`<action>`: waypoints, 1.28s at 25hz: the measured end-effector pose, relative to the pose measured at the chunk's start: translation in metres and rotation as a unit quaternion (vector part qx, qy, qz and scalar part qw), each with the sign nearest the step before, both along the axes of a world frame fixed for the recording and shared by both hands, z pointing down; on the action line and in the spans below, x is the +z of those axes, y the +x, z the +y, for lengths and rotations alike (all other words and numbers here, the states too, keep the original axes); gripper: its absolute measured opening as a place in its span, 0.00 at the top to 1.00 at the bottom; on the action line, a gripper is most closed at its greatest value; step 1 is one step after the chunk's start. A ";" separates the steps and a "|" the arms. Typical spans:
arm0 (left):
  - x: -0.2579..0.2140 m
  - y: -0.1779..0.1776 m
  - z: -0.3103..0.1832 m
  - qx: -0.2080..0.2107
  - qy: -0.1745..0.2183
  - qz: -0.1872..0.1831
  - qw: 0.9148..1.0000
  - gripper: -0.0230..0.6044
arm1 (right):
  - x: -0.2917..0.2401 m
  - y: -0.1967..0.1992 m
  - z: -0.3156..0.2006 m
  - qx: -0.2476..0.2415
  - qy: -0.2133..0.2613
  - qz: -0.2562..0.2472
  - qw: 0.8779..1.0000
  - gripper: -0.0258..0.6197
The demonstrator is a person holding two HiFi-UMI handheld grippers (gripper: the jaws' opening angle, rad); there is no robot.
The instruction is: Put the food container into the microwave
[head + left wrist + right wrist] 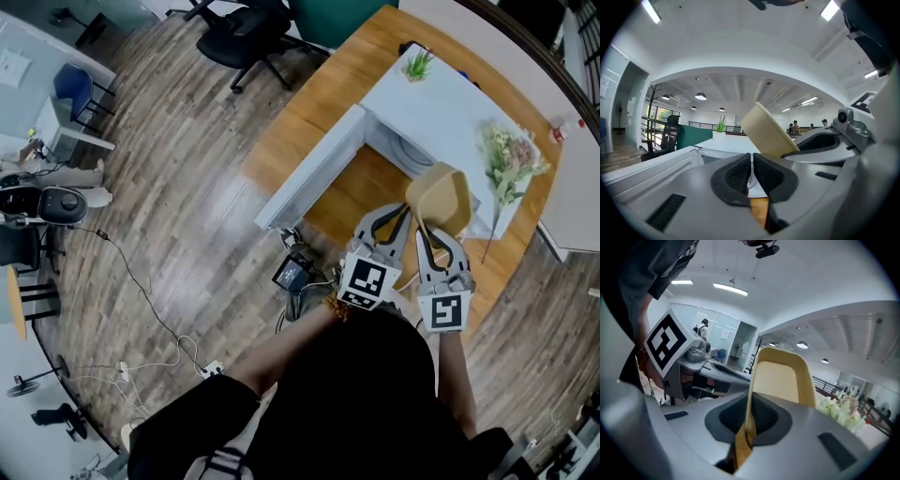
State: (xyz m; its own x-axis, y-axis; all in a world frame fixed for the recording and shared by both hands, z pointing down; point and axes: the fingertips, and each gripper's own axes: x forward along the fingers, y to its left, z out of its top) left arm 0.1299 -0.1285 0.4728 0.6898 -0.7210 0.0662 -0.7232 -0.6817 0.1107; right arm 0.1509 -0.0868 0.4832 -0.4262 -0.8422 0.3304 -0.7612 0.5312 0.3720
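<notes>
The food container [441, 197], a tan shallow tub, is tilted on edge in front of the white microwave [450, 112]. The microwave's door [309, 169] hangs open to the left. My right gripper [437, 236] is shut on the container's rim; in the right gripper view the rim [780, 380] runs up between the pads of my right gripper [750, 420]. My left gripper [387, 223] is just left of it, shut with nothing between its pads [740, 171]. In the left gripper view the container [764, 131] rises to the right above my left gripper [752, 171].
The microwave stands on a wooden table [319, 103]. A small potted plant [418, 64] sits on the microwave's top, and a bunch of flowers [511, 164] lies at its right. A black office chair [244, 33] stands behind, and cables and a small device [292, 274] lie on the floor.
</notes>
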 end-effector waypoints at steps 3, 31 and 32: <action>0.000 -0.008 -0.005 -0.008 0.001 -0.002 1.000 0.90 | 0.005 -0.004 -0.003 -0.004 -0.005 -0.003 1.000 0.93; 0.005 -0.023 -0.008 -0.036 0.004 -0.016 0.999 0.90 | 0.092 -0.004 0.005 -0.044 -0.089 0.043 0.994 0.93; 0.004 -0.022 -0.008 -0.035 0.005 -0.017 0.999 0.90 | 0.094 -0.005 0.005 -0.047 -0.091 0.045 0.994 0.93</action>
State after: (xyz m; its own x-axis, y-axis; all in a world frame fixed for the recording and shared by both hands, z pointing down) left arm 0.1079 -0.1361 0.4772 0.6346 -0.7686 0.0812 -0.7728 -0.6297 0.0791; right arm 0.1460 -0.0817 0.5776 -0.4623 -0.7221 0.5146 -0.6726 0.6637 0.3272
